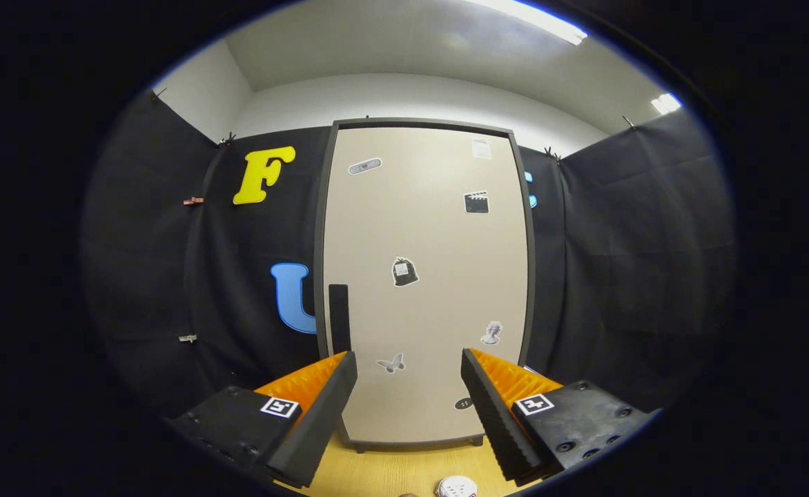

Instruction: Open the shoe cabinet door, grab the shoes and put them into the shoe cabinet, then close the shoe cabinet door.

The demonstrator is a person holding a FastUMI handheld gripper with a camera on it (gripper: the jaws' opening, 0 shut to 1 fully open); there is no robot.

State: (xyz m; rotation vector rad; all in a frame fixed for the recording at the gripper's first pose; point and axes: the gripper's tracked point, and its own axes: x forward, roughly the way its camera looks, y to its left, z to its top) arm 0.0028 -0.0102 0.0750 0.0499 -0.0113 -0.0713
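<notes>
The shoe cabinet [424, 283] stands upright at the far side of the wooden table [391, 473], straight ahead of the gripper [409, 366], its pale door [432, 228] shut inside a dark frame. A dark vertical handle [339, 317] sits on the door's left edge, low down, just above the tip of the left finger. Small stickers are scattered over the door: a pill-shaped one near the top left, a clapperboard at the upper right, a dark bag shape in the middle, a pale bust lower right and a butterfly near the bottom; their detail is too small to make out. The gripper's fingers are spread wide with nothing between them, and the lower part of the door shows through the gap. The cabinet's lower corners are hidden behind the two fingers, so only the middle of its base and short feet can be seen. Near the fingers, at the close edge of the table, a white shoe [455, 487] is cut off, with just its top showing.
</notes>
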